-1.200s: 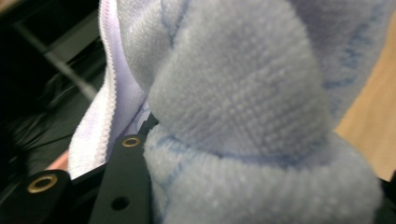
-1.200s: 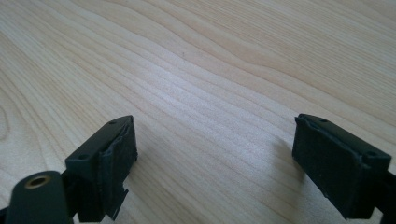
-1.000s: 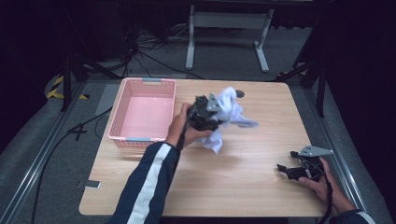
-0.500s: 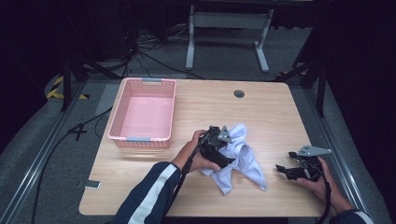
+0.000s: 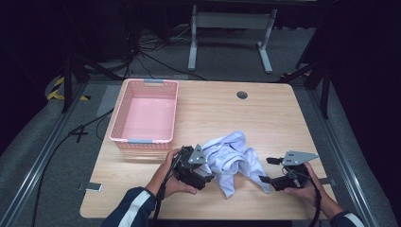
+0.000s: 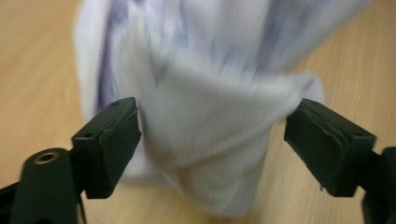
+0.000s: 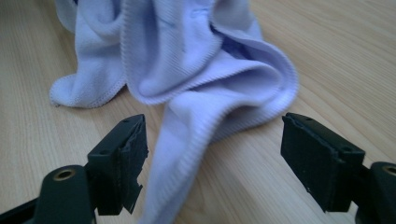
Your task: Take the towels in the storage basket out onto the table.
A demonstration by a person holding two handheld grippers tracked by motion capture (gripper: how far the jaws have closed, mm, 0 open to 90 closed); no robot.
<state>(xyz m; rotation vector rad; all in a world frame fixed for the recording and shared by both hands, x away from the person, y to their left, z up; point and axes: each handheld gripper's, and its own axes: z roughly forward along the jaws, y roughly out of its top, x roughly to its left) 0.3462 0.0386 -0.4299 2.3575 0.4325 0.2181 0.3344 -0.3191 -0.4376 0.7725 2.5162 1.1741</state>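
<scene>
The crumpled pale lilac cloth (image 5: 230, 162) has been dragged nearer, between left gripper (image 5: 193, 169) and right gripper (image 5: 280, 176), both jaws apart.

The cloth (image 7: 196, 60) is soft ribbed knit, matt; the table (image 5: 265, 118) is smooth pale wood grain; the basket (image 5: 118, 124) — pink latticed plastic.

The cloth (image 6: 201, 116) is blurred in the left gripper view and its top is cut by the edge, and in the right gripper view its upper part also leaves the picture.
</scene>
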